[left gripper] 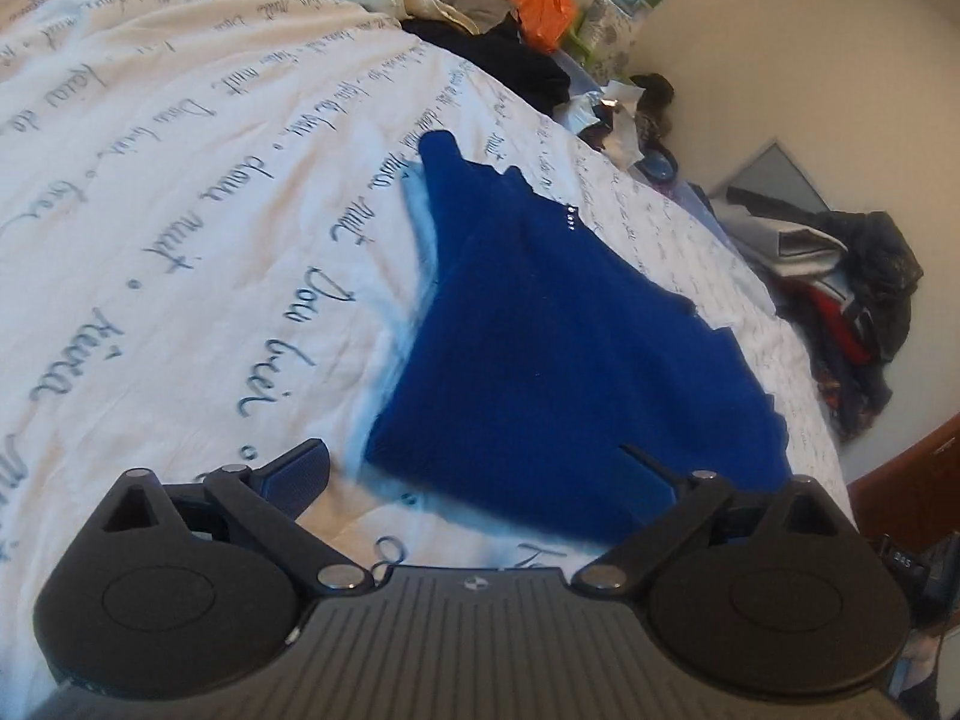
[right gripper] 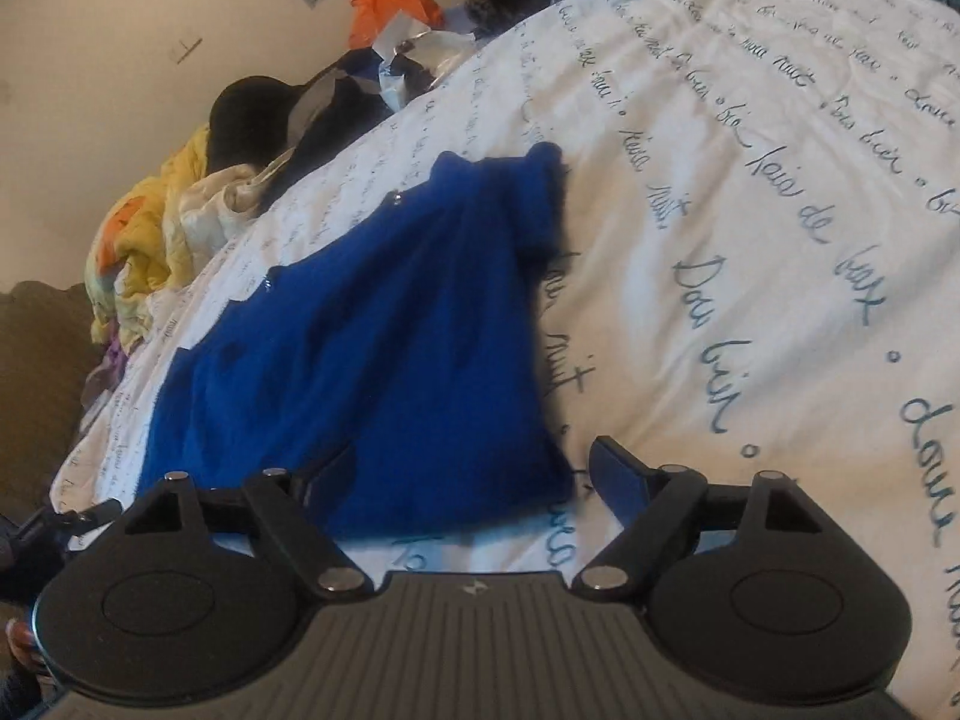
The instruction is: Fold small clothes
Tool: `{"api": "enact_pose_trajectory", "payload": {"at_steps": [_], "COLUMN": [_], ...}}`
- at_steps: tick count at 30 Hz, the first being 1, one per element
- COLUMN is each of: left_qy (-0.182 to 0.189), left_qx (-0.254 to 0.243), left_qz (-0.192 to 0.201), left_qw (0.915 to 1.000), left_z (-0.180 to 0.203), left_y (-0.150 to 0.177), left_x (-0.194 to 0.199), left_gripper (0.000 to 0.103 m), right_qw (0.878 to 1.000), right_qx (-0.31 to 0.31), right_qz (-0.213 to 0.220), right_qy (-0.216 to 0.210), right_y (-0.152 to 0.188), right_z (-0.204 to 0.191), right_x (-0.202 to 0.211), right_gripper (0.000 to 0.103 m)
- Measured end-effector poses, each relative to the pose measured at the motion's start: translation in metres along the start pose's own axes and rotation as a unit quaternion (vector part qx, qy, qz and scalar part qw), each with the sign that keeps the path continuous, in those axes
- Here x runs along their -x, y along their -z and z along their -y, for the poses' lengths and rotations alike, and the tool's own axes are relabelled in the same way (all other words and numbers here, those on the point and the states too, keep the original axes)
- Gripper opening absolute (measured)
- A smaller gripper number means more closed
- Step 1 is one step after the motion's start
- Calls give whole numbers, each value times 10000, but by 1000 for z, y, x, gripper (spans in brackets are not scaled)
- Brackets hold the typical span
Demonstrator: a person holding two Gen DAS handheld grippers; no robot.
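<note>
A white bedspread [left gripper: 180, 192] with blue script serves as folding surface, the blue garment [left gripper: 558, 348] lies flat near its edge, and both the left gripper [left gripper: 480, 474] and right gripper [right gripper: 468, 474] hover over its near hem, jaws spread, holding nothing.

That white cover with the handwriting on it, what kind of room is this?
Most likely a bedroom at home: the white printed bedspread covers a bed, a blue garment lies on it, and piles of clothes sit around its edge.
</note>
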State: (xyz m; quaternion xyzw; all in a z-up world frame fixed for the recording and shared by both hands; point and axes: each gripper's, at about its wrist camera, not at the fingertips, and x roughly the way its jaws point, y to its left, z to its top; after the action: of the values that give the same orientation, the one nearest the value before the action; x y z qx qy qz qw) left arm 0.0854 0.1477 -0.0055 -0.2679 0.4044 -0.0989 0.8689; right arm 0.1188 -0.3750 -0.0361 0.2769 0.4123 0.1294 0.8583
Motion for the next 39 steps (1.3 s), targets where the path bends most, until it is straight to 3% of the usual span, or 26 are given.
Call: {"api": "enact_pose_trajectory", "payload": {"at_steps": [1,2,3,5,6,8,13,19,23,25,26,28,29,30,31,32,33,35,37,38,39], "left_qy": [44,-27,-79,-191,-279,-417,-173,-86,-725,-1093,-1172,-1237,-1230,-1156,-1074,-1061,-1151,-1215,-1317,-1337,-1348], "left_qx": [39,57,19,-1,-40,-320,-551,-569,-711,-874,-1033,-1406,-1613,-1834,-2105,-2366,-2542,-2799,-2764,-2719,-2703], "left_qz": [9,0,-94,-554,-591,-476,-142,-393,-648,-397,-156,430,838,1216,1331,1338,1337,1089,573,332,79], "left_qw": [10000,10000,9999,9983,9979,9975,9982,9976,9927,9894,9876,9814,9756,9686,9625,9565,9509,9461,9502,9524,9532], "left_z": [1,5,10,15,17,29,49,33,4,1,6,24,37,50,64,77,86,98,98,97,91], "left_y": [-3,-7,-10,-14,-14,-16,-16,38,75,70,61,38,27,19,10,1,-6,-18,-28,-32,-33], "left_x": [-5,-8,-12,-26,-28,-21,36,102,94,97,102,111,115,116,106,91,72,25,-24,-43,-64], "left_gripper": [97,89,63,13,11,10,10,10,16,21,31,75,103,103,103,103,99,92,80,68,68], "right_qw": [9999,9996,9991,9978,9979,9983,9966,9926,9955,9964,9968,9983,9984,9976,9966,9961,9961,9951,9937,9927,9913], "right_qx": [-117,-221,-341,-492,-424,-211,554,982,573,516,478,383,492,627,750,818,833,956,1095,1186,1286], "right_qz": [-21,-53,-131,-368,-409,-470,-174,-315,-606,-661,-637,-313,-52,145,292,332,288,238,175,115,64], "right_qy": [-107,-183,-230,-233,-263,-257,-577,-643,-445,-87,89,293,285,262,181,54,-33,9,155,174,255], "right_y": [-3,-7,-11,-15,-16,-18,-19,27,70,76,71,49,36,23,10,-6,-18,-41,-56,-62,-64], "right_z": [0,1,4,6,5,-3,-33,-38,-16,-9,-6,-7,-13,-19,-26,-31,-35,-42,-50,-54,-58], "right_x": [-4,-10,-16,-28,-30,-27,23,93,99,89,85,81,80,77,69,57,43,8,-24,-40,-51], "right_gripper": [78,59,32,13,11,9,6,5,7,10,10,10,11,11,13,21,43,70,70,68,66]}}
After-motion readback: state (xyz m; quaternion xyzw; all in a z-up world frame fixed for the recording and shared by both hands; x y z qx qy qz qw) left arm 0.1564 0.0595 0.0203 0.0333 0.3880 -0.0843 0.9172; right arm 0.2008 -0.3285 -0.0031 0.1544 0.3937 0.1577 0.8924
